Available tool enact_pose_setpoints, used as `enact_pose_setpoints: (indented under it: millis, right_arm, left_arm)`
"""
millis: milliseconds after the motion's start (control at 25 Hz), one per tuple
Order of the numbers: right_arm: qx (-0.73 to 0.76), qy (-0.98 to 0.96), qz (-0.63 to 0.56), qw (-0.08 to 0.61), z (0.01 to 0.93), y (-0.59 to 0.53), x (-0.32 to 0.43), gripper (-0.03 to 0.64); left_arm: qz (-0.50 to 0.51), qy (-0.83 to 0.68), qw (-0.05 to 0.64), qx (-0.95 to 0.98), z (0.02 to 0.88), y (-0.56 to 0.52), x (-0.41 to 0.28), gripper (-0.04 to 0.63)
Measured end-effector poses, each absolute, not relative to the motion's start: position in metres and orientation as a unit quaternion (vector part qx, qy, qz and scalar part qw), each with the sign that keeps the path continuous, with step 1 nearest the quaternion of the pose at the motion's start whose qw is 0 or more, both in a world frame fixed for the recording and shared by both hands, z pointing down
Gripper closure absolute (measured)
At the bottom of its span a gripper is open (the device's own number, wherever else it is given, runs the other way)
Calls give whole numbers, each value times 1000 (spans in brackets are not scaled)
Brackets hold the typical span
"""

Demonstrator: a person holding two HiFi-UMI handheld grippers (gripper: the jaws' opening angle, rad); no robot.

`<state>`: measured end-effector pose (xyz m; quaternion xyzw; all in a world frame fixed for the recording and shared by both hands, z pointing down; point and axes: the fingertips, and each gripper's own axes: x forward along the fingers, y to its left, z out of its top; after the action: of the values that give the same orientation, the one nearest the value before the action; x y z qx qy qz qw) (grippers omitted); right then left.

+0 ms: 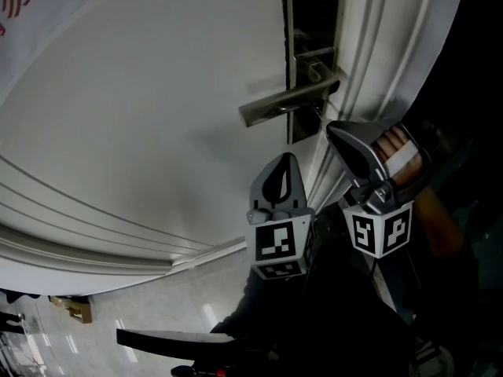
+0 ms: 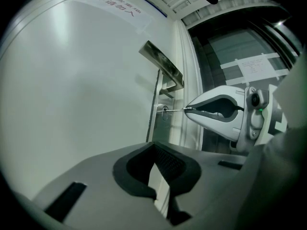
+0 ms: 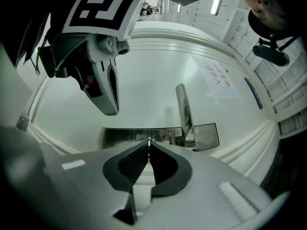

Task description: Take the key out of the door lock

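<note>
Right gripper [image 3: 149, 146]: jaws pinched on 1 key [image 2: 175, 110], its tip seemingly in the lock [image 2: 164, 112] below the handle [image 1: 283, 102]. Left gripper [image 2: 154, 147]: jaws together, empty, near the white door [image 1: 141, 116].

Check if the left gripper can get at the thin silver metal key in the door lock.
Probably not. The right gripper is shut on the thin silver metal key, leaving only a short bare stretch before the steel lock plate. The left gripper, jaws together, sits back from the white door.
</note>
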<state>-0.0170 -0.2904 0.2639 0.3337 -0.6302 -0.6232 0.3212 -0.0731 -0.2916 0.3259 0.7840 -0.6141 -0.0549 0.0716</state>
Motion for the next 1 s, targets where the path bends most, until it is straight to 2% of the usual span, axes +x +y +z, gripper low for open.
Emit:
enact_pose_setpoints:
  millis: [1000]
  right_arm:
    - [332,-630,-624,322,264,-289,-17,604]
  left_arm:
    - [-64,-618,71,780,327,-291,-75,595]
